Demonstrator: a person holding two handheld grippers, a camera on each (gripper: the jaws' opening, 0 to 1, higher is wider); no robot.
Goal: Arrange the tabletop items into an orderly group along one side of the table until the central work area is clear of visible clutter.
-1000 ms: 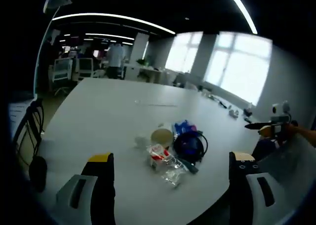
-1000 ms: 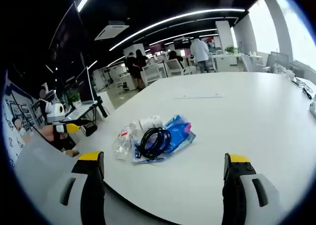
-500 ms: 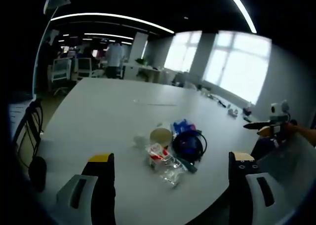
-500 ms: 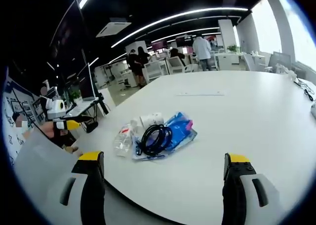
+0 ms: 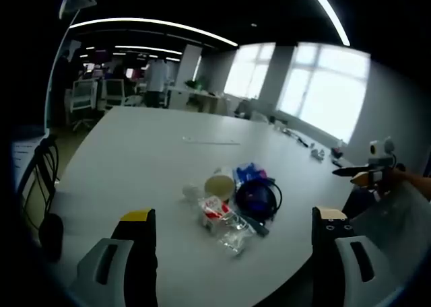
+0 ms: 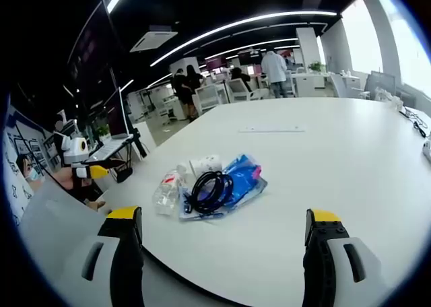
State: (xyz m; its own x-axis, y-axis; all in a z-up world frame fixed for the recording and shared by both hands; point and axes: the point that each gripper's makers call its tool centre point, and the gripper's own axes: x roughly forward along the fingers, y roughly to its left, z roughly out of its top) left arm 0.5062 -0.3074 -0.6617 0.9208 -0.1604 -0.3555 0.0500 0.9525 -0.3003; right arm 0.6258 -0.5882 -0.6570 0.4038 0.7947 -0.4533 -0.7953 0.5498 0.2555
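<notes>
Both grippers, left gripper (image 5: 229, 253) and right gripper (image 6: 221, 253), hover with jaws wide and empty, apparently ready to start. Near the desk (image 6: 323, 159) edge, a black cable coil (image 6: 210, 188) lies on a blue packet (image 6: 244, 176) beside a clear bottle (image 6: 166, 191), all touching.

1. No readable text, brand, number or sign anywhere in either view.
2. Red-and-white label on the clear plastic packet (image 5: 217, 209) on the desk (image 5: 148, 159): print too small and blurred to make out.
3. Blue packaging (image 6: 239, 176) under the coiled black cable (image 6: 210, 189): coloured markings visible, no legible letters.
4. Wall panel (image 6: 17, 145) at the left edge of the right gripper view: blue-and-white graphics, unreadable.
</notes>
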